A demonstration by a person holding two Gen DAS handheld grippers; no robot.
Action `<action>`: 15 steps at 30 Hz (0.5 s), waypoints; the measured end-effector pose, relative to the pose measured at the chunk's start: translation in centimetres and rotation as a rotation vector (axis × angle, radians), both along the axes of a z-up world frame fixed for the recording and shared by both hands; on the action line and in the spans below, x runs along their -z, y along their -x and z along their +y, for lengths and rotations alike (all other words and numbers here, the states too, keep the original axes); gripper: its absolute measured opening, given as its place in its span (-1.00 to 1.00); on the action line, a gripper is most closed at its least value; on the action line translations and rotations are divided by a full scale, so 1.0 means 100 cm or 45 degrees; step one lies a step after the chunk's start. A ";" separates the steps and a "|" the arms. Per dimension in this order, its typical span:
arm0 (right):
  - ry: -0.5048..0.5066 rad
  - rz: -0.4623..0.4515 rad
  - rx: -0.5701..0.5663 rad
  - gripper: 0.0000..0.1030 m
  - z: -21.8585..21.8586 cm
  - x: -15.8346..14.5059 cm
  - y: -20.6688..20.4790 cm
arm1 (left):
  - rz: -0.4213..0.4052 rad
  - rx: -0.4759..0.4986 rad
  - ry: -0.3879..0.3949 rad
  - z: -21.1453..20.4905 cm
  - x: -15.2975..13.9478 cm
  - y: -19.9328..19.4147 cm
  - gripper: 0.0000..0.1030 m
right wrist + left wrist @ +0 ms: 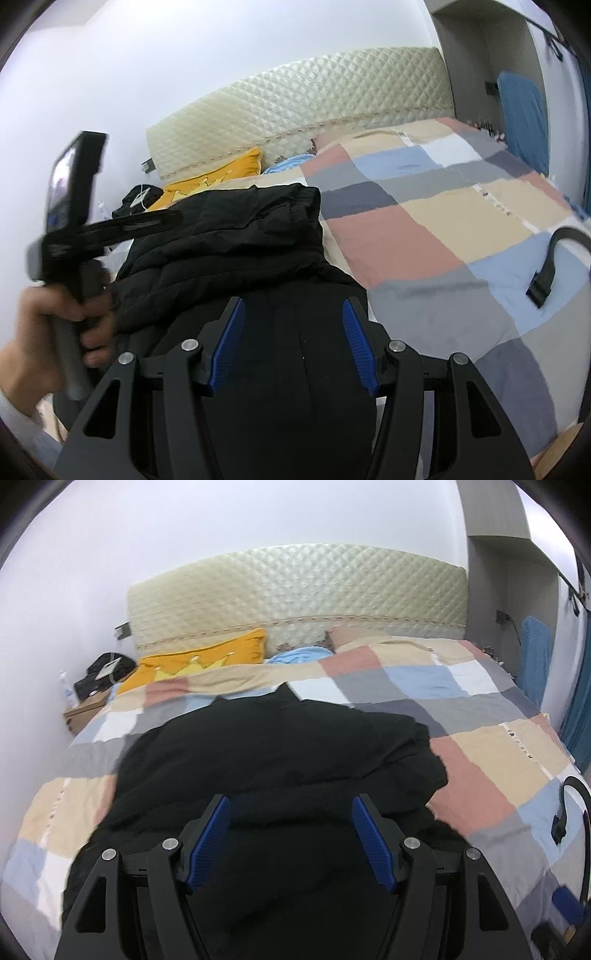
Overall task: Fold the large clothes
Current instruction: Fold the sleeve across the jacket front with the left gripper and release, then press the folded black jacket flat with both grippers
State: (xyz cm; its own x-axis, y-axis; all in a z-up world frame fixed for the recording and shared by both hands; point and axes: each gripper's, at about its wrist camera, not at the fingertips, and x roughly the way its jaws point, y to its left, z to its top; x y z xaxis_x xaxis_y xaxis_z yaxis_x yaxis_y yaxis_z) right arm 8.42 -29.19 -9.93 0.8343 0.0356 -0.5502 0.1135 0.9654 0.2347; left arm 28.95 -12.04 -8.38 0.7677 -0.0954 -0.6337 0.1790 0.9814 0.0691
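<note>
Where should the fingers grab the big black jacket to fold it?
Probably the ribbed hem at the far end of the black jacket. It lies as a thick raised edge on the checked quilt, so coming from the bare quilt on the right lets the fingers pinch it easily.

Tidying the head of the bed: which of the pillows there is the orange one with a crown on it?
The orange crown pillow on the left by the nightstand; the other pillow is pinkish-beige.
</note>
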 end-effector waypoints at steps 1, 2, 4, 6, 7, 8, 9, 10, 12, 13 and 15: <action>0.007 0.004 -0.007 0.09 0.002 0.000 0.001 | -0.002 -0.014 0.004 0.009 -0.003 0.007 0.33; 0.007 0.004 -0.015 0.09 0.003 -0.001 0.002 | -0.005 -0.027 0.008 0.017 -0.005 0.014 0.33; 0.026 -0.006 -0.020 0.09 0.007 -0.005 0.005 | -0.012 -0.052 0.023 0.037 -0.012 0.028 0.33; 0.044 -0.013 -0.027 0.09 0.011 -0.008 0.007 | -0.012 -0.063 0.039 0.051 -0.015 0.038 0.33; 0.047 -0.011 -0.028 0.09 0.012 -0.009 0.009 | -0.021 -0.064 0.064 0.062 -0.018 0.047 0.33; 0.051 -0.009 -0.027 0.09 0.014 -0.009 0.011 | -0.032 -0.070 0.072 0.069 -0.020 0.054 0.33; 0.054 -0.008 -0.026 0.09 0.015 -0.009 0.014 | -0.041 -0.079 0.070 0.074 -0.022 0.059 0.33; 0.055 -0.008 -0.028 0.09 0.016 -0.009 0.018 | -0.053 -0.087 0.066 0.082 -0.024 0.068 0.33; 0.055 -0.010 -0.038 0.09 0.019 -0.010 0.023 | -0.059 -0.098 0.047 0.093 -0.026 0.080 0.33; 0.057 -0.013 -0.043 0.09 0.020 -0.011 0.025 | -0.053 -0.107 0.030 0.098 -0.026 0.086 0.33; 0.065 -0.018 -0.040 0.12 0.022 -0.013 0.027 | -0.037 -0.112 0.023 0.108 -0.027 0.095 0.32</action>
